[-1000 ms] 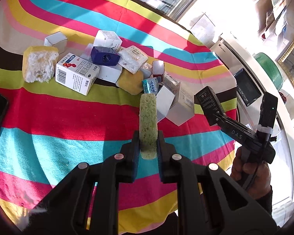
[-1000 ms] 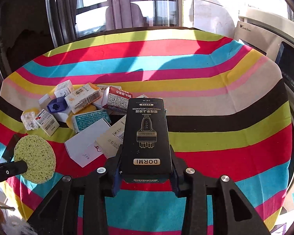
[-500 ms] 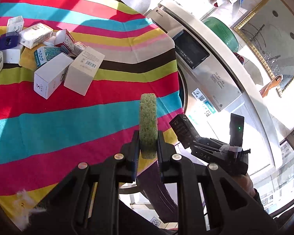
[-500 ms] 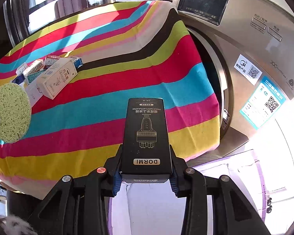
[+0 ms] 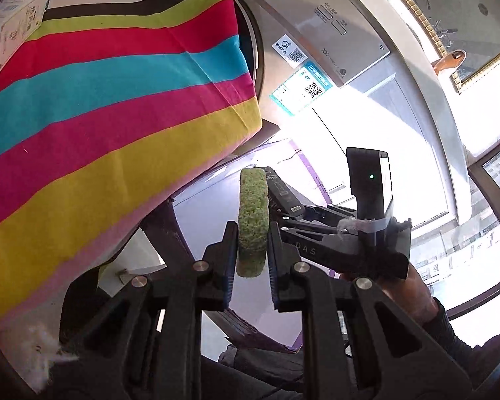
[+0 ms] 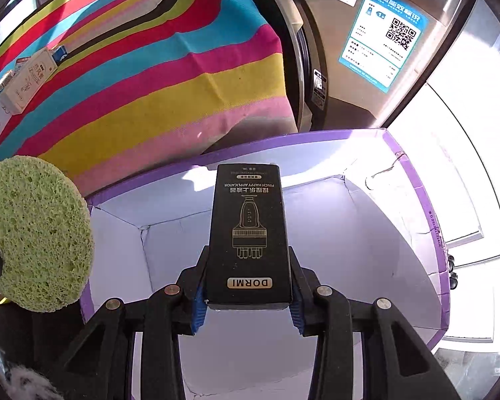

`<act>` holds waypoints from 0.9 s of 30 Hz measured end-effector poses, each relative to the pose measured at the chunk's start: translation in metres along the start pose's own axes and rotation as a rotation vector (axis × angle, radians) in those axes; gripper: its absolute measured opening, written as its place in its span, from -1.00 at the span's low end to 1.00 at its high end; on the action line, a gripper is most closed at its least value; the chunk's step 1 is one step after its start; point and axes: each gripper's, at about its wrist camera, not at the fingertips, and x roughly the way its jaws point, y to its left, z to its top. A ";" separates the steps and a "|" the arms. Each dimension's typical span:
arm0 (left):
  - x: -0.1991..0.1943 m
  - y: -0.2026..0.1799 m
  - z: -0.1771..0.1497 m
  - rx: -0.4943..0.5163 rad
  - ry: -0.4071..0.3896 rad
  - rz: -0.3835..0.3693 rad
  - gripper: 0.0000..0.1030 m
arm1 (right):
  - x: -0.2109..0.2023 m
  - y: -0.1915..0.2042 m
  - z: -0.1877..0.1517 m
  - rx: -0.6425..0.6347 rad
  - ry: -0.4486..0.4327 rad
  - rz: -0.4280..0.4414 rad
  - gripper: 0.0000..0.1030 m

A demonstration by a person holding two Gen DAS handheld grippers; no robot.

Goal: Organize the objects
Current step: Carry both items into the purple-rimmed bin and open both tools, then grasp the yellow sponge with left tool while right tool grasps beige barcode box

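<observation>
Sponge (image 5: 252, 220) and black carton (image 6: 250, 233) hang over the purple-rimmed box (image 6: 413, 180) beside the desk (image 6: 150, 76), ready for dropping. Left claw (image 5: 250, 256) pinches the sponge edge-on, just starting to loosen; right claw (image 6: 246, 296) clamps the carton's sides.

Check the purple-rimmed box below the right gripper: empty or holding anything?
Empty as far as visible: the purple-rimmed box shows only bare white walls and floor; the held black carton hides part.

**Readable markings**

Black box (image 6: 249, 233): "DORMI", "PINCH HAPPY APPLICATOR", both upside down in the right wrist view. Right gripper (image 5: 285, 196): "DAS" on its body. Washing machine (image 6: 376, 76): QR codes on stickers; other print illegible.
</observation>
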 end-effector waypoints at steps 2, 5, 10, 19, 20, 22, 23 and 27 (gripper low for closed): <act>0.003 0.003 -0.002 -0.013 0.011 0.001 -0.32 | 0.004 -0.007 -0.001 0.021 0.024 -0.004 -0.20; -0.001 0.009 -0.004 -0.038 0.005 0.007 -0.05 | 0.004 -0.014 0.000 0.040 0.038 -0.033 0.07; -0.028 0.022 -0.003 -0.083 -0.056 0.042 0.08 | -0.020 -0.007 0.020 0.062 0.034 -0.164 0.27; -0.159 0.103 -0.010 -0.301 -0.321 0.372 0.26 | -0.174 0.134 0.098 -0.246 -0.104 -0.040 0.27; -0.175 0.116 -0.010 -0.344 -0.351 0.438 0.29 | -0.193 0.159 0.103 -0.297 -0.109 0.026 0.28; -0.212 0.141 -0.011 -0.410 -0.417 0.532 0.36 | -0.234 0.201 0.106 -0.395 -0.094 0.151 0.38; -0.227 0.152 -0.012 -0.434 -0.441 0.571 0.49 | -0.252 0.220 0.103 -0.451 -0.084 0.202 0.42; -0.285 0.188 -0.018 -0.508 -0.523 0.686 0.56 | -0.303 0.273 0.077 -0.653 -0.050 0.337 0.43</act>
